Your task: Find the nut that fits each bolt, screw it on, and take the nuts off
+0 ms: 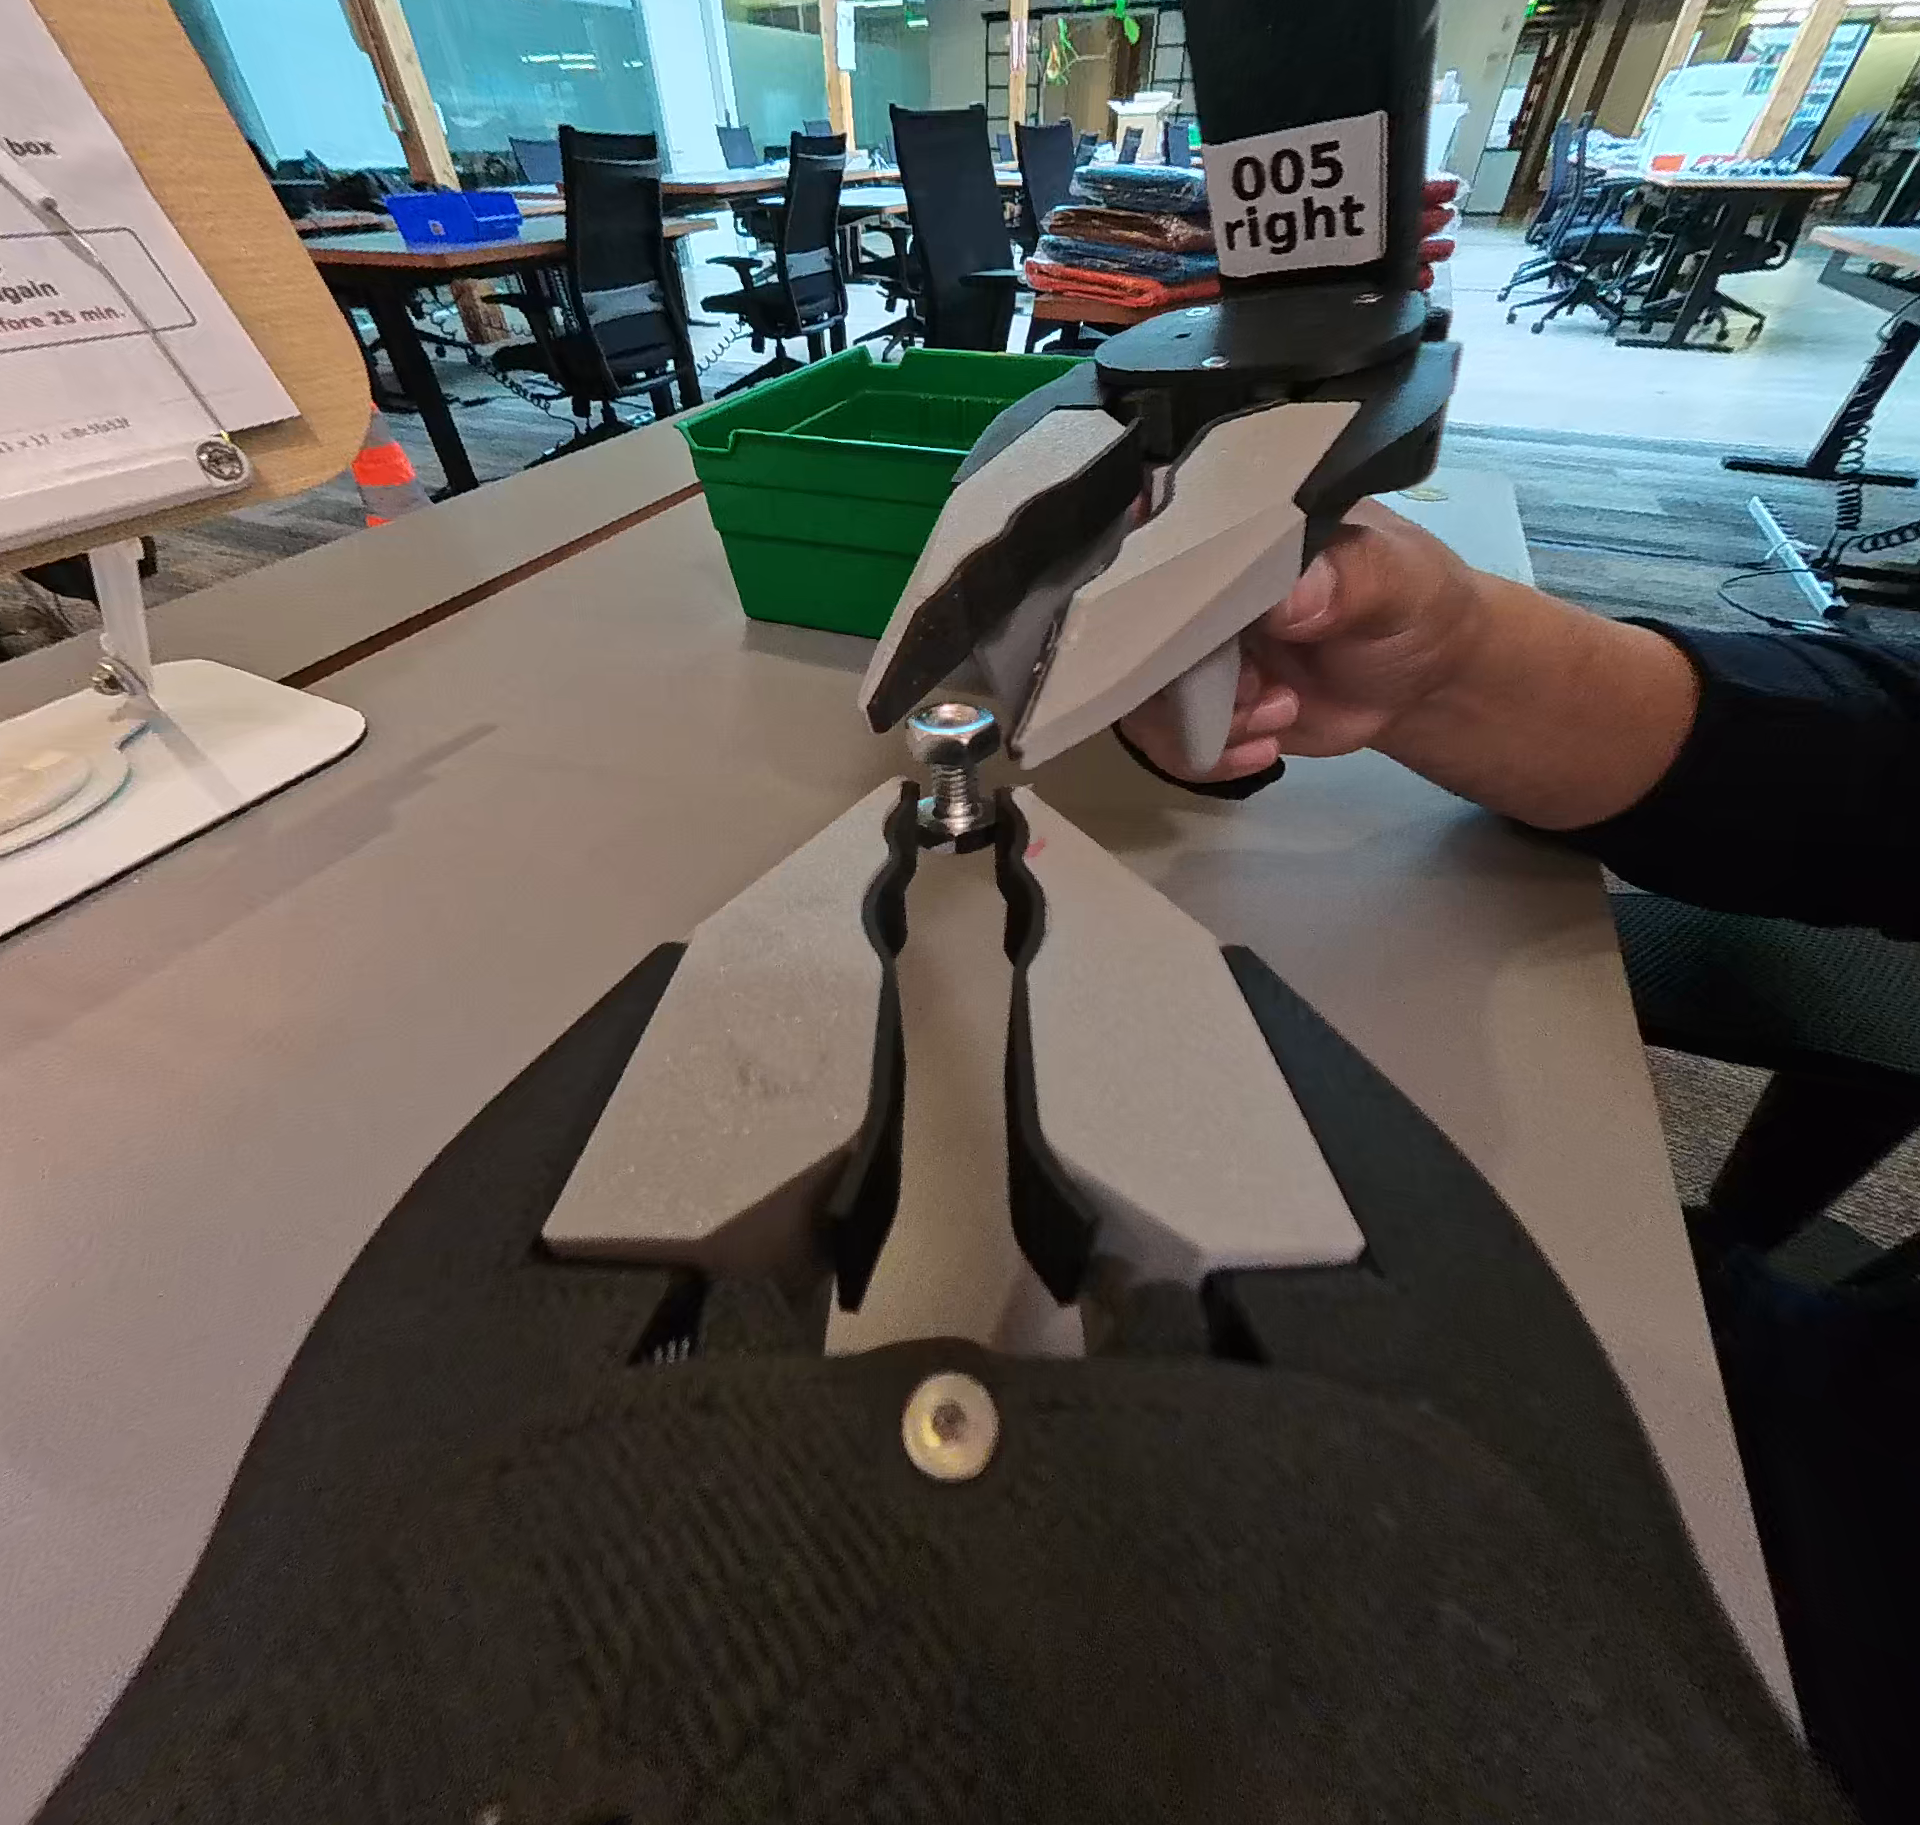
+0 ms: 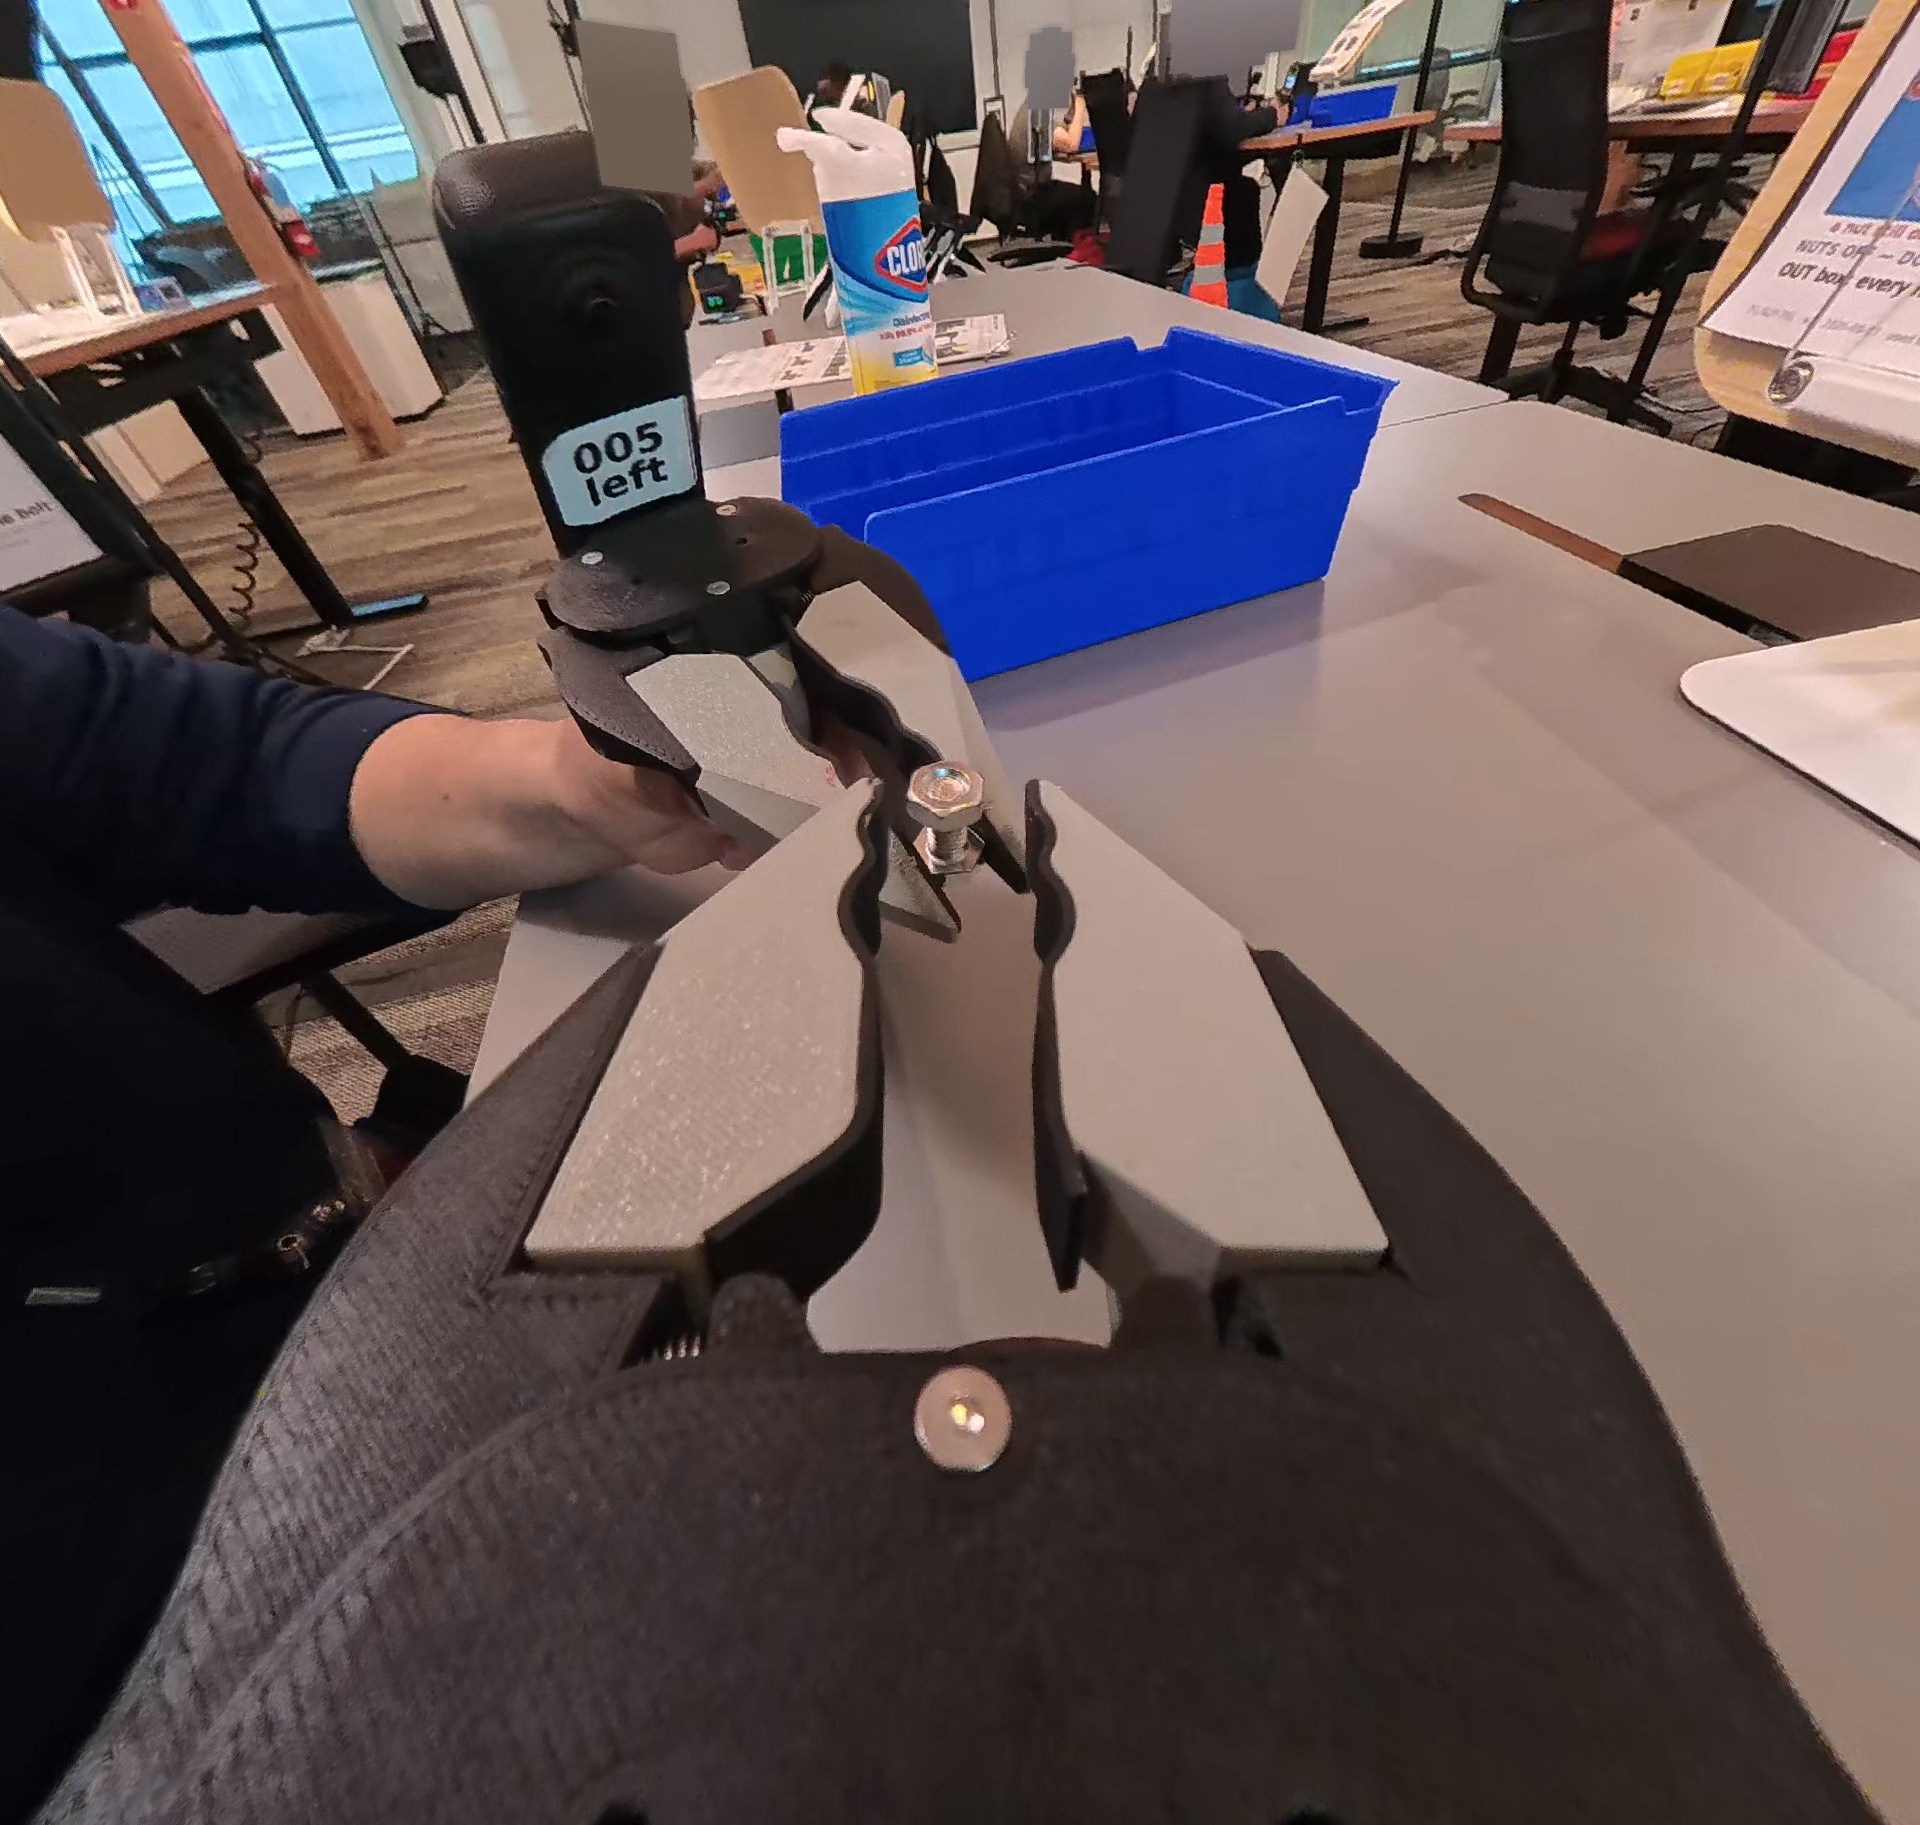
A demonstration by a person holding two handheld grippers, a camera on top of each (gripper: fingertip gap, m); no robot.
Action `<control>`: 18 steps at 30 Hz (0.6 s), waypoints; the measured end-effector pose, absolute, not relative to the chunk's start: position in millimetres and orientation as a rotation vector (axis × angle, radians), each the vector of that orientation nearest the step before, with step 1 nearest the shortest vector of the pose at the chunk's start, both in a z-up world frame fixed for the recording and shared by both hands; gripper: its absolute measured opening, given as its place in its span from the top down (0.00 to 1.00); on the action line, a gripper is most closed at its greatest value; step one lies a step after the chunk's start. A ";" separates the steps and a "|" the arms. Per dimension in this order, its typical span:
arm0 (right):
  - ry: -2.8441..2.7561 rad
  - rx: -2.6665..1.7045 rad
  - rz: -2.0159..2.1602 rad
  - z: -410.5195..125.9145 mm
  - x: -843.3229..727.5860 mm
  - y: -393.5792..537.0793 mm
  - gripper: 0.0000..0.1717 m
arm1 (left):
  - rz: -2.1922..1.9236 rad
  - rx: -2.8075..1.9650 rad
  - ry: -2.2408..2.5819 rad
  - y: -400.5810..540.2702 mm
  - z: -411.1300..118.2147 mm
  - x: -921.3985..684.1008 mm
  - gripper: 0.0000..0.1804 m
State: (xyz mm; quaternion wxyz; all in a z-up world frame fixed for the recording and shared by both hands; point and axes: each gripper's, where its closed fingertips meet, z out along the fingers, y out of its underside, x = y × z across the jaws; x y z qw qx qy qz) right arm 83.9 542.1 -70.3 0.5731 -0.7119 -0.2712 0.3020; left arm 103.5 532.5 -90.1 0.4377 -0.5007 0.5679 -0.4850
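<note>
Nut [image 1: 948,833] sits threaded low on the upright bolt [image 1: 938,736], pinched by the left gripper [image 1: 951,819] fingers; right gripper [image 2: 951,814] fingers straddle the bolt head, parted, at twelve o'clock above the worktop [image 1: 520,736]; unscrewing looks unfinished

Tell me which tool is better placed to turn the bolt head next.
Right. The right tool straddles the bolt head with its fingers open around it, apart from it. The left tool is already clamped on the nut below, so it likely serves as the anchor.
</note>
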 end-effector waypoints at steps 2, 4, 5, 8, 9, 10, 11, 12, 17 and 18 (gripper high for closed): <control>-0.645 -1.669 0.702 -71.2 83.1 541.3 0.90 | -1.204 -1.242 1.410 531.8 -89.2 105.6 0.93; -0.644 -1.670 0.702 -71.3 83.6 541.0 0.92 | -1.196 -1.244 1.404 532.3 -88.1 107.8 0.93; -0.639 -1.670 0.703 -70.5 85.0 541.0 0.92 | -1.193 -1.243 1.402 532.8 -87.1 109.0 0.93; -0.606 -1.647 0.680 -62.4 94.6 540.6 0.90 | -1.174 -1.247 1.392 537.7 -81.4 113.2 0.93; -0.592 -1.633 0.671 -58.6 98.1 540.3 0.90 | -1.163 -1.248 1.388 540.4 -78.9 114.7 0.93; -0.579 -1.622 0.665 -55.4 100.8 540.2 0.89 | -1.154 -1.249 1.382 543.1 -76.0 116.4 0.93; -0.566 -1.614 0.662 -53.0 103.0 540.6 0.88 | -1.153 -1.249 1.380 544.5 -73.3 118.2 0.93; -0.553 -1.607 0.660 -51.1 104.5 541.3 0.86 | -1.158 -1.249 1.380 545.1 -70.6 120.7 0.93; -0.527 -1.584 0.699 -46.7 103.5 541.3 0.81 | -1.152 -1.223 1.415 537.9 -65.7 135.5 0.93; -0.519 -1.583 0.711 -46.3 104.2 541.7 0.81 | -1.145 -1.215 1.423 535.5 -66.3 137.9 0.93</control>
